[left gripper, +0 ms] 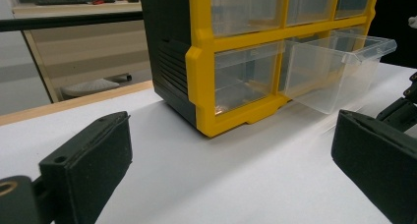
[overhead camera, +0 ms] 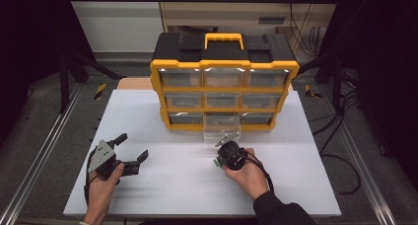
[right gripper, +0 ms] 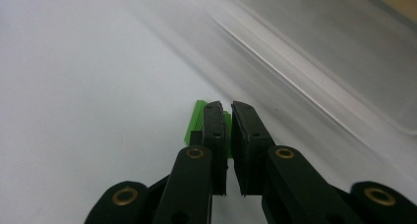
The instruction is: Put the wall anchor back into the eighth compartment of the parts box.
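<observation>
Two tongs are at work on a white worktop (overhead camera: pixel 296 185). The right tongs (overhead camera: pixel 220 155) sit near the middle of the worktop, just in front of a see-through drawer (overhead camera: pixel 221 129) that is pulled out of a yellow and black drawer box (overhead camera: pixel 224 64). The drawer is the middle one in the bottom row. In the right gripper view, the right tongs (right gripper: pixel 225 107) are almost shut, with just a thin gap between the two black pads. A small green piece (right gripper: pixel 196 123) lies low at their tips, on the side of one pad. It looks like it sits beside that pad and not between the two, but I cannot tell if the tongs have hold of it. In the high view, a bit of green (overhead camera: pixel 216 162) peeks out on the left side of the right tongs, close to the worktop.

The left tongs (overhead camera: pixel 132 146) are on the near left part of the worktop, well apart from the drawer box. They are wide open and have hold of nothing. In the left gripper view, the pulled-out drawer (left gripper: pixel 339 71) shows at the far right, past the open pads.
</observation>
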Demonstrator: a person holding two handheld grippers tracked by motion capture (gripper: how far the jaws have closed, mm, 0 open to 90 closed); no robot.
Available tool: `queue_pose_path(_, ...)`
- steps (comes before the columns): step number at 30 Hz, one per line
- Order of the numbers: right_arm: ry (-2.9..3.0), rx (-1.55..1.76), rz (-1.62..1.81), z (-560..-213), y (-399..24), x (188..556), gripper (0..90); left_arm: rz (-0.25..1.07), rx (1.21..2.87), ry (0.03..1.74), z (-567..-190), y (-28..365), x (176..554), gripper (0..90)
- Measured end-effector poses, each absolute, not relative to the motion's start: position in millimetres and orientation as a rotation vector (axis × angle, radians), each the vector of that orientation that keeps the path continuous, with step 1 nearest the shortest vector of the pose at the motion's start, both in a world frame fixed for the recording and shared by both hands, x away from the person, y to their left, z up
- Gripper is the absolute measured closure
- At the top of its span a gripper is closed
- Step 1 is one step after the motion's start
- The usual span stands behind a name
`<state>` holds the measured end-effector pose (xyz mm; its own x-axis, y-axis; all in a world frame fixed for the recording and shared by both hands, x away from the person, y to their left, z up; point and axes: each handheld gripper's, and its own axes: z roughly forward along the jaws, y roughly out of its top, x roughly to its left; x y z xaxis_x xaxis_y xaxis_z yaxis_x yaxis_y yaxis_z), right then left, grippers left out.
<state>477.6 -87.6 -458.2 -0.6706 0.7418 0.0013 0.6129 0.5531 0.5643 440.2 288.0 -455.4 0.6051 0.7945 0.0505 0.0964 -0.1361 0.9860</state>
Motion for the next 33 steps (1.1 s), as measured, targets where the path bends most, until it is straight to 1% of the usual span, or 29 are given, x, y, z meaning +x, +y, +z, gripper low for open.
queue_pose_path(7,2.545,1.066,0.744,-458.2,-85.6,475.5,86.0,0.717,1.614,0.757,-454.8,288.1,439.9,1.4)
queue_pose_path(12,2.545,1.066,0.754,-458.5,-84.3,474.7,83.7,0.719,1.621,0.753,-454.7,287.1,439.9,1.4)
queue_pose_path(24,2.519,1.069,0.741,-461.6,-86.1,472.5,84.4,0.722,1.615,0.754,-454.0,288.5,439.1,1.4)
queue_pose_path(30,2.456,1.062,0.842,-448.8,-100.3,464.4,84.5,0.722,1.623,0.751,-454.5,287.1,439.7,1.4)
queue_pose_path(33,2.406,1.036,0.927,-437.2,-110.9,460.5,84.5,0.724,1.619,0.755,-454.4,287.7,439.2,1.4)
